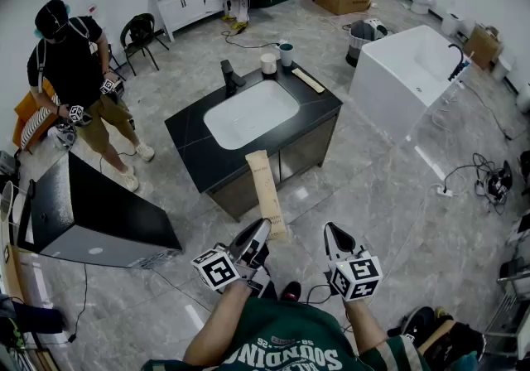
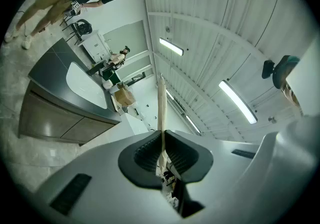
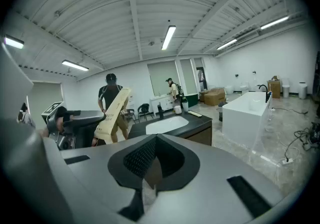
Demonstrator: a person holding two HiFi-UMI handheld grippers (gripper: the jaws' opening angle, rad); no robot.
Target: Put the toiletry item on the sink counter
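My left gripper has its jaws pinched nearly together on the lower end of a long tan toiletry pack, with the ribbed pads pressing its thin sides. The pack stands up out of the jaws, leaning a little toward 11 o'clock in the head view. It is held in the air over the grey marble floor, in front of the vanity and not on it. My right gripper sits just beside the left one at 3 o'clock, its jaws closed tip to tip with nothing between them. The black sink counter lies ahead at 12 o'clock, and from my head the pack's top end overlaps its near front edge. Set into the counter is a white basin with a black faucet at its 11 o'clock. A white cup and a dark cup stand side by side at the far edge, and a flat tan strip lies near the far right corner. A white bathtub stands at 2 o'clock, well apart from the counter. At 10 o'clock stands a person in a black shirt, and a black-topped cabinet sits at 9 o'clock.
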